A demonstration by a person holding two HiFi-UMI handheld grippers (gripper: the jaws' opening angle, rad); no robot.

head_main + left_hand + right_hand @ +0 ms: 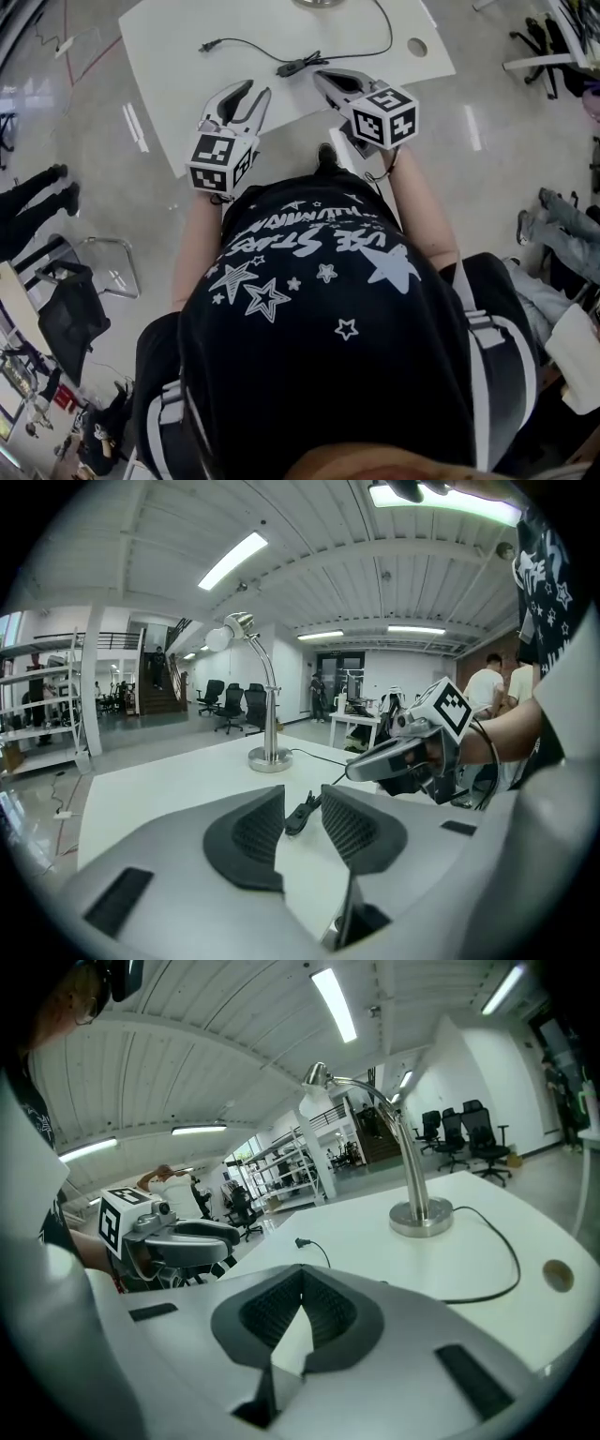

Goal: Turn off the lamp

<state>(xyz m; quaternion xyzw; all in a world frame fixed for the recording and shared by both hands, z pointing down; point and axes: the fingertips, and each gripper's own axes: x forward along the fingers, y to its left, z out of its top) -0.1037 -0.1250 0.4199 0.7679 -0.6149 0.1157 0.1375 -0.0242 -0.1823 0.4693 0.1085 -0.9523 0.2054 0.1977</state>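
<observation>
Your lamp (272, 705) stands at the far edge of the table (187, 84), stem upright and shade arched down toward your left. Its inline switch (292, 67) lies flat just ahead of both grippers, long axis slanting along the cord. The left gripper (255, 90) is released, its jaws framing the switch without touching it, and the right gripper (323, 75) is clenched on nothing. I'd pinch the switch's narrow sides with the left, then press squarely with the right's closed tip so the cord doesn't skid.
</observation>
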